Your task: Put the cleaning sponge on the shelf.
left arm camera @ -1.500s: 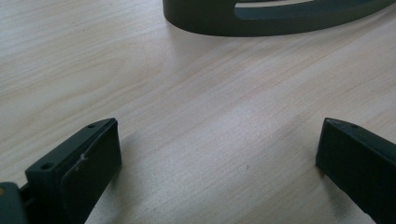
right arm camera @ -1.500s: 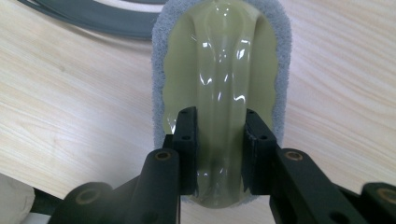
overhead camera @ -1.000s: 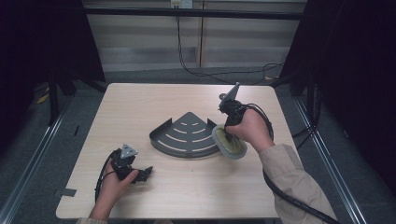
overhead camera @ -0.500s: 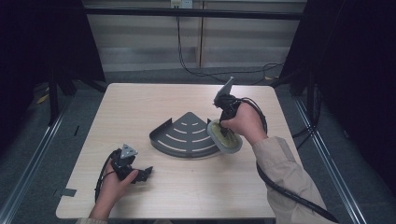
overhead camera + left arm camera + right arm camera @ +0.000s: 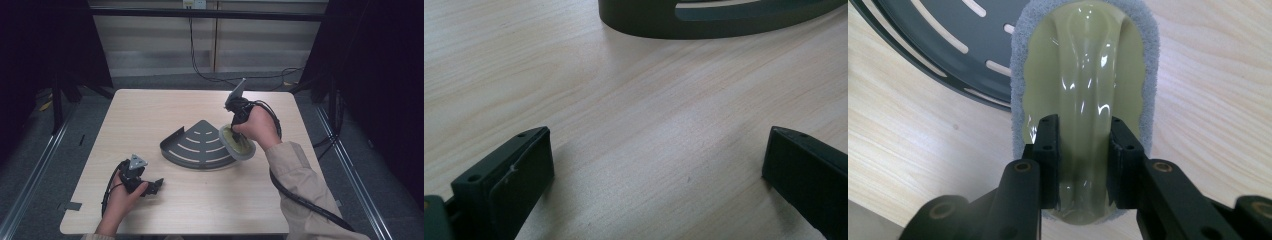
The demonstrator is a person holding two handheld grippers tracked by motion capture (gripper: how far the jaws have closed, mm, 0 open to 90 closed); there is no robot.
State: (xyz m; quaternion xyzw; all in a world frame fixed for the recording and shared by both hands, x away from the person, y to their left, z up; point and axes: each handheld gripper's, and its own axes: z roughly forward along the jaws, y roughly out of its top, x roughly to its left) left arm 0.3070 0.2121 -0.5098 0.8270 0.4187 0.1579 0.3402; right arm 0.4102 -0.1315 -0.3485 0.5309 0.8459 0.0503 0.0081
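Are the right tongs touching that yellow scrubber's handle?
Touching. In the right gripper view, the right tongs are clamped on the scrubber, both black jaws pressed against the sides of its glossy yellow handle ridge.

One scrubber (image 5: 1083, 95), clamped between the right claw's (image 5: 1083, 155) jaws. One slotted grey rack (image 5: 200, 146), touching the scrubber beside that claw and lying ahead of the left claw (image 5: 656, 165). One table (image 5: 150, 107) under both claws. Two claws, two hands, one on each claw.
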